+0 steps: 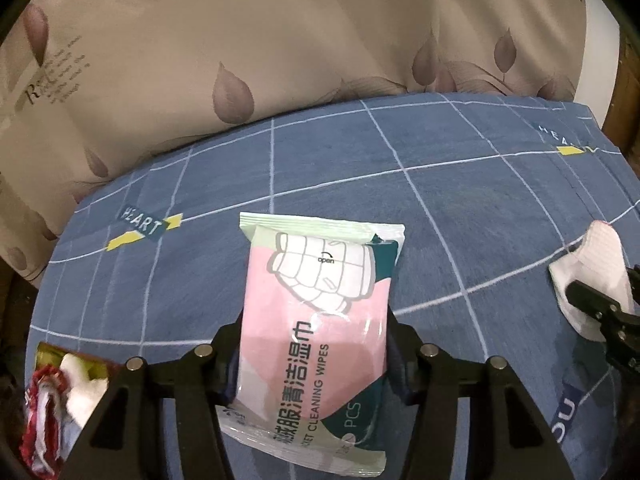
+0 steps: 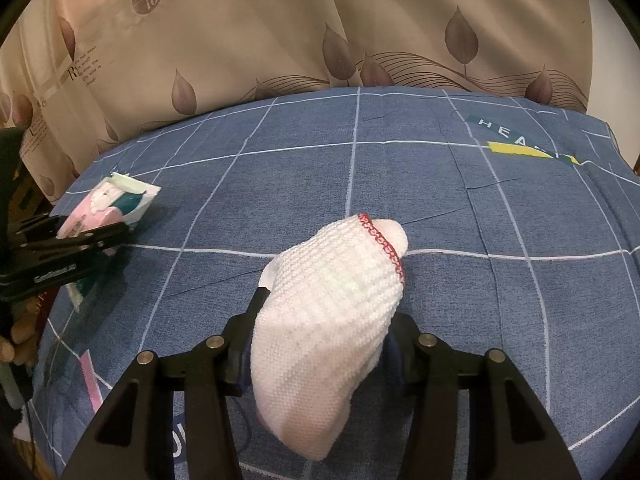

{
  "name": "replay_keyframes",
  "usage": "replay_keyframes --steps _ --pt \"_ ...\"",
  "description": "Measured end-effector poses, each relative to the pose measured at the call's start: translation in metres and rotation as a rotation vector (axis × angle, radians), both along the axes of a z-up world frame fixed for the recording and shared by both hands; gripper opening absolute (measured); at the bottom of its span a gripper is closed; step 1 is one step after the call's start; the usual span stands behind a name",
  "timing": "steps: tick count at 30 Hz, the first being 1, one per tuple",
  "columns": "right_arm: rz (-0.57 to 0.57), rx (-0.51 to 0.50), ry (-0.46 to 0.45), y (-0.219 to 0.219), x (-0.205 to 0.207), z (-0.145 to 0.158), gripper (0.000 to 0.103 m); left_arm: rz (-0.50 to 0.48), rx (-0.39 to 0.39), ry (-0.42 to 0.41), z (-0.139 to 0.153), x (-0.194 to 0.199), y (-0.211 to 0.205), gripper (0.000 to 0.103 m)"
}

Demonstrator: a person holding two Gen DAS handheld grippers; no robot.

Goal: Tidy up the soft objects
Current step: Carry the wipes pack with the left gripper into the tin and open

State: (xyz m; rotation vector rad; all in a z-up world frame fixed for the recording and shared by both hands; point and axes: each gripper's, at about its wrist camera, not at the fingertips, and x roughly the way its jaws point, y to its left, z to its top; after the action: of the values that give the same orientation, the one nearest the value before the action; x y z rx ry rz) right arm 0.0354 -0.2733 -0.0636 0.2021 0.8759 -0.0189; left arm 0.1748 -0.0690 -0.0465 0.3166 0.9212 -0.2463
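Note:
A pink, white and green pack of cleaning wipes [image 1: 316, 312] sits lengthwise between the fingers of my left gripper [image 1: 314, 332], whose pads press on its two sides over the blue checked cloth [image 1: 460, 200]. The right wrist view shows the same pack [image 2: 108, 204] in the left gripper [image 2: 92, 240] at the far left. My right gripper [image 2: 324, 316] is shut on a white knitted glove [image 2: 332, 304] with a red-stitched cuff that points away from me. In the left wrist view the glove [image 1: 592, 264] and the right gripper [image 1: 600, 308] are at the right edge.
A beige leaf-print fabric [image 1: 280, 40] rises behind the blue cloth. At the lower left lies a heap of red and white soft items [image 1: 60, 392]. A pink strip [image 2: 90, 376] lies on the cloth near a person's fingers [image 2: 16, 344].

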Motion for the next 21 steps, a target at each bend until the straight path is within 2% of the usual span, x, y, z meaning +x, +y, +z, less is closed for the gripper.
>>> replay_keyframes --steps 10,21 --pt "0.000 -0.005 0.001 0.000 0.000 -0.001 0.049 0.049 -0.020 -0.012 0.027 -0.028 0.025 0.056" --pt "0.001 -0.013 0.002 0.001 0.000 -0.002 0.049 0.079 0.023 -0.091 0.060 -0.056 0.060 0.056"
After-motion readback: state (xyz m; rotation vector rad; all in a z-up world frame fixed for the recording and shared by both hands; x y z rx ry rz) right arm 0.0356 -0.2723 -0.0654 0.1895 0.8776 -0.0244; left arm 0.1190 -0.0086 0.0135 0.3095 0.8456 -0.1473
